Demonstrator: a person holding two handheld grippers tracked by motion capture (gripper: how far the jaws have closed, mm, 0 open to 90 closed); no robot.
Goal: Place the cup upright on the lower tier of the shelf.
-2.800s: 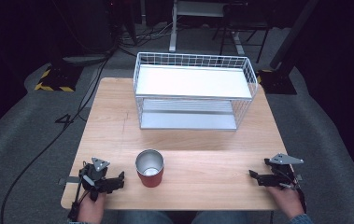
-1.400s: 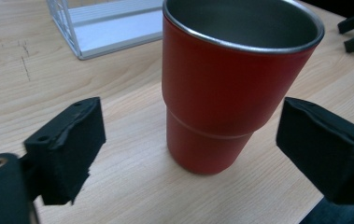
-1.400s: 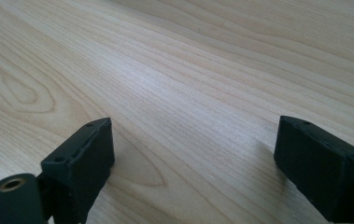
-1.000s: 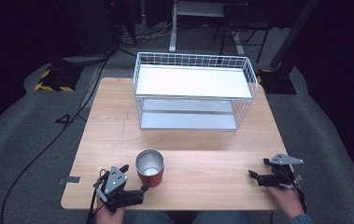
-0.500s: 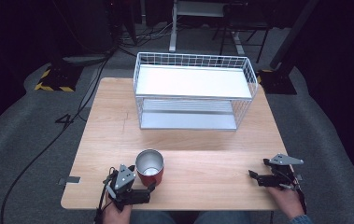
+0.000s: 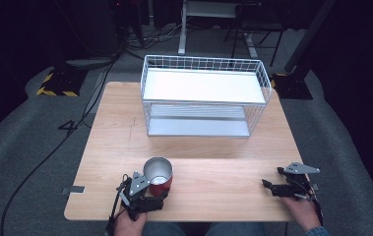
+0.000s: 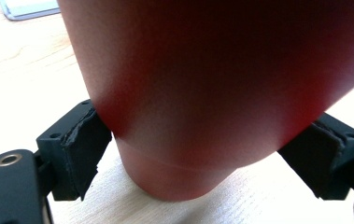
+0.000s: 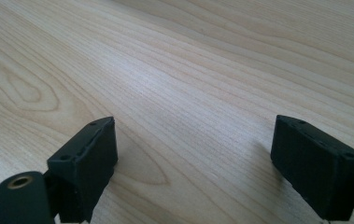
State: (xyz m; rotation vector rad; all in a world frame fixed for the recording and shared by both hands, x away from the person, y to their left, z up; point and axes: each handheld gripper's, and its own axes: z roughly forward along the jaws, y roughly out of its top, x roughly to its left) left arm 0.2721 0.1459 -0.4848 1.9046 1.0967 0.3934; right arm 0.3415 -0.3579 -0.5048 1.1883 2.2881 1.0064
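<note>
Red cup (image 6: 158, 177) stands near the desk's (image 6: 213, 147) front edge, the left tool (image 6: 160, 192) having just closed, apparently pinching its base; lifting remains. Right tool (image 6: 267, 186) rests spread, empty.

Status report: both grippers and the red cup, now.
Left gripper jaws just closed, pads pressing the red metal cup low on its wall. Right gripper open over bare wooden table. Nothing in the way.
</note>
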